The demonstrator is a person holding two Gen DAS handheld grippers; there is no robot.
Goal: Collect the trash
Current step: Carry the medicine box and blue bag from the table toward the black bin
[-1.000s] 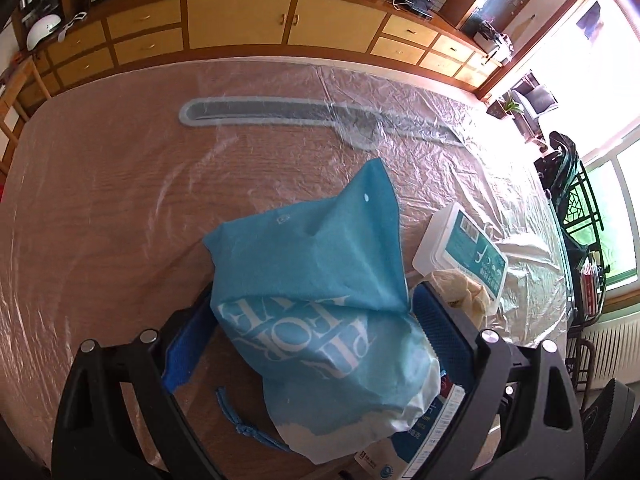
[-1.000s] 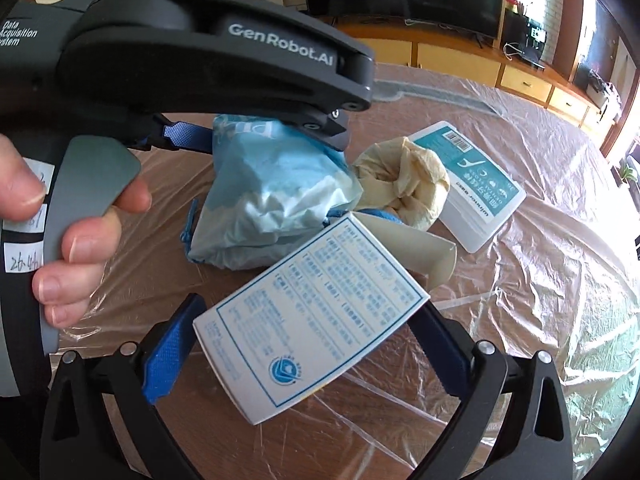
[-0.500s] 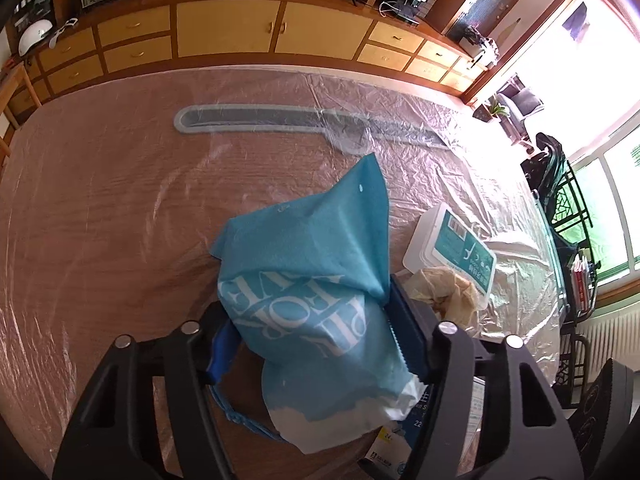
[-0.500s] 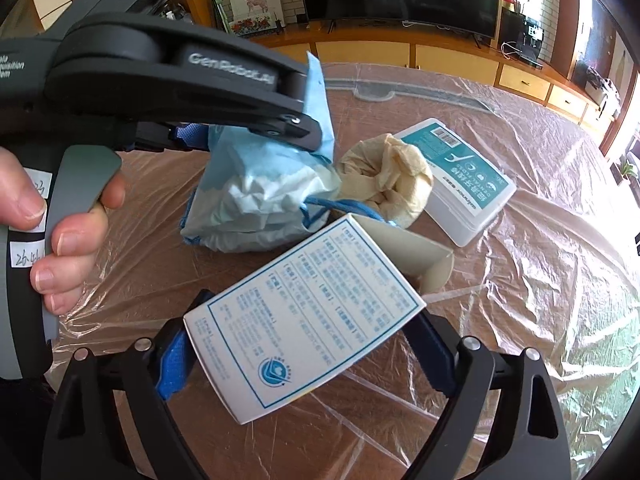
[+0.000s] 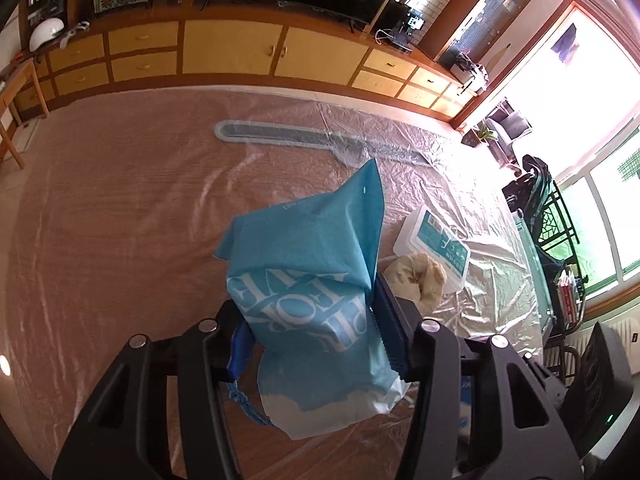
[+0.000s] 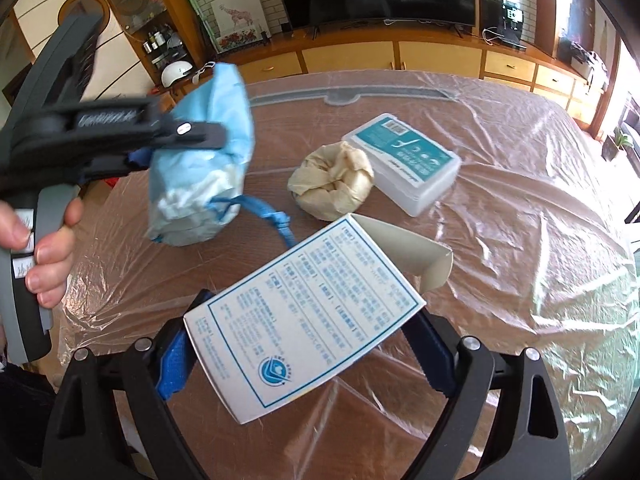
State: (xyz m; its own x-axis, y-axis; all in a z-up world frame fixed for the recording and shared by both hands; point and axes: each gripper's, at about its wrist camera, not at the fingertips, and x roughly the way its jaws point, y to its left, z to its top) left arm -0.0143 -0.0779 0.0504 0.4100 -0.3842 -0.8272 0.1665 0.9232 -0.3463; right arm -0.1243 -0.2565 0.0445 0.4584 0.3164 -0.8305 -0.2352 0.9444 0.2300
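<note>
While the counter (image 6: 520, 208) wears crinkly plastic, my left fingers (image 5: 312, 344) have just squeezed shut on the blue bag (image 5: 312, 280), above it. My right fingers (image 6: 304, 356) grip the white box (image 6: 304, 320). Beside the counter's plastic tub (image 6: 404, 160) sits a tan paper ball (image 6: 332, 184).

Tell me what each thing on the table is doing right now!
Blue drawstring bag: squeezed in the left gripper, whose jaws have just been closing, lifted off the table.
White printed carton: clamped in the right gripper, end flap open.
Crumpled beige paper: lying on the table, beside the plastic box.
White plastic box: lid shut, lying flat.
Clear plastic sheet: wrinkled, covering the table.
</note>
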